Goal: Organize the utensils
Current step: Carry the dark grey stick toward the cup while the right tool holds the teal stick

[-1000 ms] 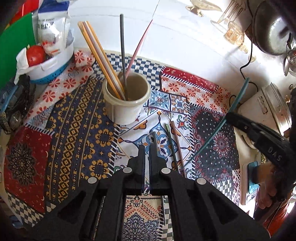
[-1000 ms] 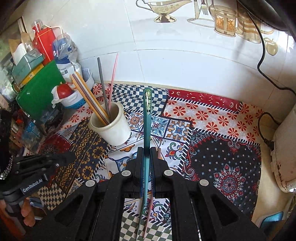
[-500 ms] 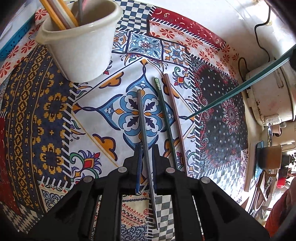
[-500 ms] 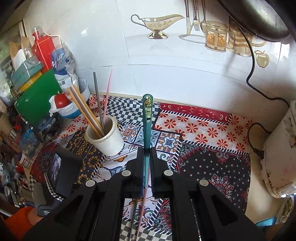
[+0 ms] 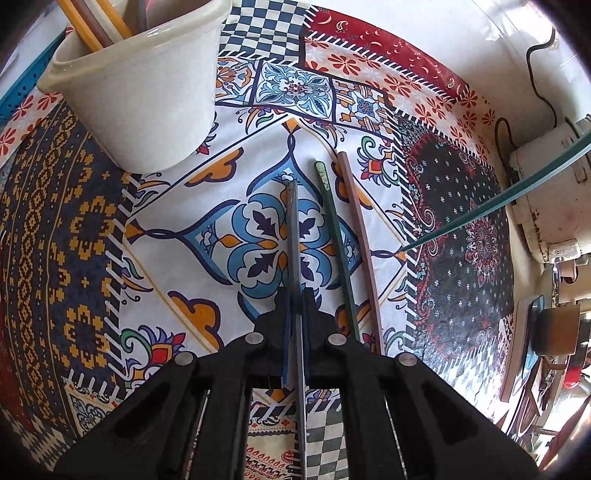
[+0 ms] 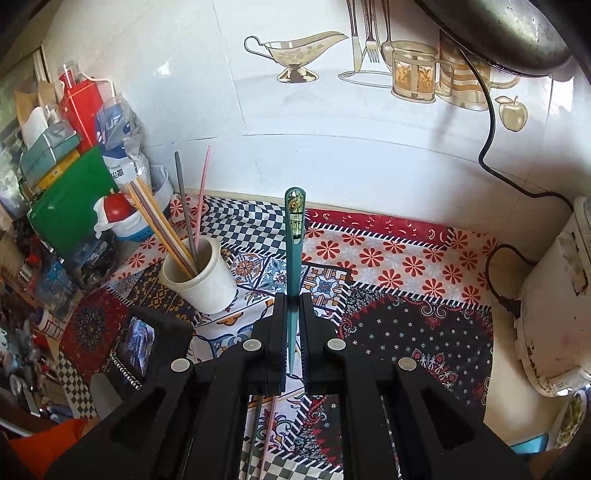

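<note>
While the left hand-held gripper (image 5: 294,295) points steeply down at the patterned cloth (image 5: 88,229) on the tabletop, its jaws are closing on a grey chopstick (image 5: 293,229) that runs between the pads and lies flat on the cloth, far end aimed toward the wall side. Just right of it lie two more loose sticks, a dark green chopstick (image 5: 334,229) and a brownish-pink chopstick (image 5: 356,221), side by side, near each other, not clearly touching. White cup (image 5: 147,96) stands upright on the cloth at upper left of this view, near the loose sticks but apart from them, with yellow and brown sticks (image 5: 96,22) leaning out of it

Right hand-held gripper (image 6: 293,306) is clamped shut on a teal chopstick (image 6: 294,236), held off the cloth, thick decorated end pointing away from the gripper toward the tiled wall (image 6: 332,140). Same teal stick shows in the left view as a long slanted line coming in from the right edge, its thin tip over the cloth right of the brownish-pink one. In the right view the cup (image 6: 201,280) sits left of the held stick, holding several sticks incl. a grey and a pink one, all leaning. Under this gripper two loose sticks show on the cloth, partly hidden by it

Clutter at the left edge: green board (image 6: 70,206), red container (image 6: 79,103), plastic bag (image 6: 118,144). White appliance (image 6: 554,295) with a black cord at the right edge. A phone-like screen (image 6: 142,347) shows lower left, and an orange sleeve (image 6: 48,443) in the bottom-left corner
</note>
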Demonstrator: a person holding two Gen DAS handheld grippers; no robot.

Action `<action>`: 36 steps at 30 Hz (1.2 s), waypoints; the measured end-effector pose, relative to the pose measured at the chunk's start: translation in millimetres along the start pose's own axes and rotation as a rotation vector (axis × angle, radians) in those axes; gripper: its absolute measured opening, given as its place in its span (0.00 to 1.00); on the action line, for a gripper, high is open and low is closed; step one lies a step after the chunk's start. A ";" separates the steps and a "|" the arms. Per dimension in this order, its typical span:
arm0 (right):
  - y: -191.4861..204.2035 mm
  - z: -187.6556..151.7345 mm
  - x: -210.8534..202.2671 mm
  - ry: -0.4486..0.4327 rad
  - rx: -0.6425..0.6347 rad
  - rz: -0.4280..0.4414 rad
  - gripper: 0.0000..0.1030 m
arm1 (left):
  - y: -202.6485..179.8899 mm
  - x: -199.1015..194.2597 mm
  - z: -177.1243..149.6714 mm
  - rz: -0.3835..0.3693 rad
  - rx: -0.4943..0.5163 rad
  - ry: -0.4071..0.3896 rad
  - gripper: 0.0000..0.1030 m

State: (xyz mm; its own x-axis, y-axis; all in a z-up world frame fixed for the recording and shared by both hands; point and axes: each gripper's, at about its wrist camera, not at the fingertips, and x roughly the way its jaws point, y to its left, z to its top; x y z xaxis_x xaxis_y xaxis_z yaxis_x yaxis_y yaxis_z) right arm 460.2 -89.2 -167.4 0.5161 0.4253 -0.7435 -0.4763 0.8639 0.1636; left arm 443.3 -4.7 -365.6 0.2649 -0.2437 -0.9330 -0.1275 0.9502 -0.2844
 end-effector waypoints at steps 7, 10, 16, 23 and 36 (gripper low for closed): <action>4.6 3.0 -3.9 -0.017 -0.011 0.009 0.05 | 10.1 -16.8 -3.3 -0.008 -0.012 -0.012 0.04; 7.0 5.4 -6.8 -0.029 -0.013 0.014 0.05 | 15.5 -43.9 -9.6 -0.018 -0.032 -0.067 0.03; 15.8 10.4 -11.4 -0.054 -0.018 0.030 0.05 | 22.1 -105.6 -24.8 0.010 -0.054 -0.214 0.03; 31.5 17.4 -12.9 -0.074 -0.030 0.055 0.05 | 24.9 -155.8 -40.5 0.033 -0.075 -0.343 0.00; 33.0 22.5 -14.9 -0.089 -0.035 0.059 0.05 | 56.0 -35.2 -13.0 0.052 -0.165 -0.027 0.06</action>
State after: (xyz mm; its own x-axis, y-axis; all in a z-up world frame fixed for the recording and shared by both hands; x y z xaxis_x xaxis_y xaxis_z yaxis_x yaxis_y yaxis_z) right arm 452.8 -61.0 -136.3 0.5468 0.4991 -0.6723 -0.5319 0.8271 0.1815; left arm 414.4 54.5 -351.6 0.2790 -0.1880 -0.9417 -0.2962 0.9160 -0.2707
